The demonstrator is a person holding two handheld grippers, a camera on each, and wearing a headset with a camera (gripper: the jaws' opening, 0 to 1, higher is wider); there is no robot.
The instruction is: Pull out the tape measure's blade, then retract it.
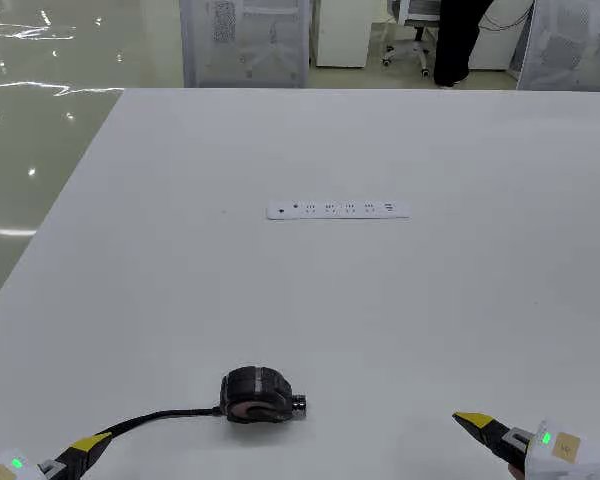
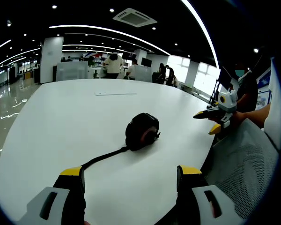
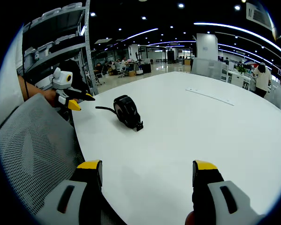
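Item 1: left tool [image 2: 131, 171], bottom left at the near edge of the desk [image 1: 460, 300], 2 yellow-tipped jaws spread wide, holding nothing.
Item 2: tape measure [image 1: 255, 395], black, lying on the desk between the tools, nearer the left one; its black strap [image 1: 165, 417] trails toward the left tool.
Item 3: right tool [image 3: 147, 165], bottom right, jaws wide apart, empty.
Item 4: white power strip [image 1: 337, 210], mid-desk, well beyond.

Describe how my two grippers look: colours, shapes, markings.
The left gripper and right gripper match: two black jaws with yellow tips on pale grey blocks, each with a dark slot. In the head view each white body carries a green light; the right one also bears a tan sticker.
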